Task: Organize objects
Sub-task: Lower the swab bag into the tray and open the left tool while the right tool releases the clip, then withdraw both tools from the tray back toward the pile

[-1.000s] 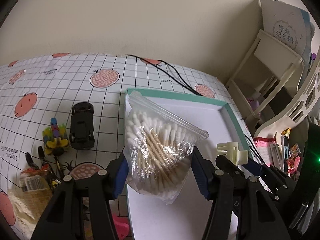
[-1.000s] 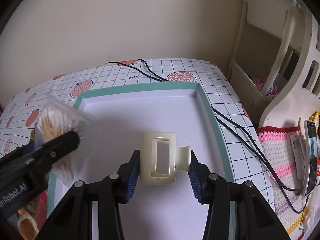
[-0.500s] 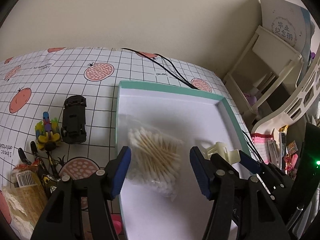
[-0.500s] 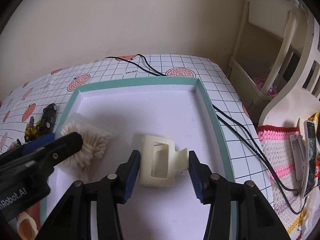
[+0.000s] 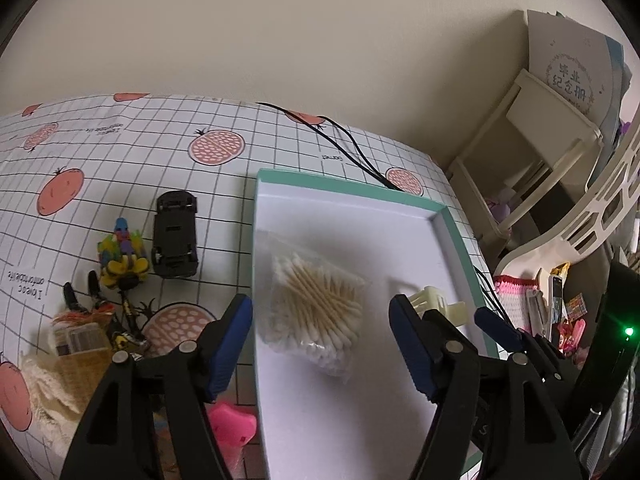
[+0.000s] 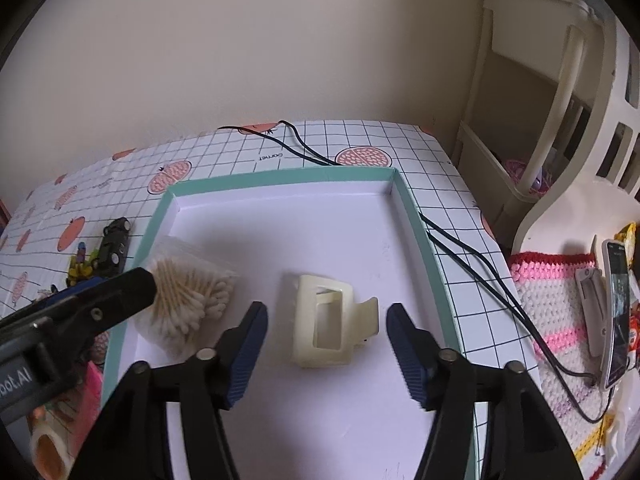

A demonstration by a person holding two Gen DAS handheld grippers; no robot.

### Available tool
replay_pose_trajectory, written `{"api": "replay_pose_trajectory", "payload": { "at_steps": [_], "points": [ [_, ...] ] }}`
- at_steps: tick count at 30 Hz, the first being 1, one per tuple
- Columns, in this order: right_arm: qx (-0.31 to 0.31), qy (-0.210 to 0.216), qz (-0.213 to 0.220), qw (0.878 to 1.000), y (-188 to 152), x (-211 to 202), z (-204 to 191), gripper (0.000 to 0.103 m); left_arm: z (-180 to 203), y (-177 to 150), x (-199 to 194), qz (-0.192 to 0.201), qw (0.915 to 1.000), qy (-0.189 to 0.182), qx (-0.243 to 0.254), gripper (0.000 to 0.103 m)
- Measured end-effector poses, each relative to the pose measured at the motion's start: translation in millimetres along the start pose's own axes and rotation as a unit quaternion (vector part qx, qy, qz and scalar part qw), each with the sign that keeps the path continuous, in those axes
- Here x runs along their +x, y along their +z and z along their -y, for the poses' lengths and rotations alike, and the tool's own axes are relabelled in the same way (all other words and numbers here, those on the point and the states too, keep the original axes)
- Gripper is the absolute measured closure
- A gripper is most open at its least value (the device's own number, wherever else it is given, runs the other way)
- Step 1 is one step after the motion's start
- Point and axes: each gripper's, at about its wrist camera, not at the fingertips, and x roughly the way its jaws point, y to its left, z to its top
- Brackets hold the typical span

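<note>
A clear bag of cotton swabs lies inside the white tray with a teal rim. My left gripper is open and empty just above and behind the bag. A cream hair claw clip lies in the tray to the right of the bag. My right gripper is open and empty, its jaws either side of the clip without touching it. The clip also shows in the left wrist view.
Left of the tray on the checked tablecloth are a black toy car, a colourful small toy, a pink object and woven items. Black cables run along the tray's right side. A phone and shelves stand right.
Both grippers opened and let go: the swab bag and the hair clip dropped into the tray. Both grippers then drew back and up a little.
</note>
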Motion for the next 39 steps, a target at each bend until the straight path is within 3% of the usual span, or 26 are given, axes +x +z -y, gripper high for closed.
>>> {"api": "replay_pose_trajectory", "payload": {
  "at_steps": [3,6,12,16,19,21,39],
  "points": [
    [0.003,0.0,0.0,1.0,-1,-1,1,0.031,-2,-1,-2,-0.002,1.0,0.007,-0.001,0.03],
    [0.009,-0.001,0.002,1.0,-3,-2,4,0.028,-2,-2,-3,-0.002,0.9999,0.016,0.002,0.02],
    [0.024,0.001,0.002,1.0,-6,-2,9,0.015,-5,-3,-6,0.003,0.9997,0.025,0.002,0.017],
    [0.025,-0.003,0.001,1.0,-7,-2,11,0.014,-6,-4,-6,0.003,0.9995,0.03,0.001,0.017],
    [0.028,-0.005,0.001,1.0,-9,-4,13,0.001,-9,-4,-7,0.006,0.9994,0.035,-0.002,0.01],
    [0.028,-0.008,0.001,1.0,-9,-4,13,0.0,-11,-4,-9,0.012,0.9991,0.04,-0.007,0.004],
    [0.036,-0.003,0.016,0.999,-13,-27,12,0.0,-20,-5,-36,0.031,0.9982,0.049,-0.014,0.0]
  ]
}}
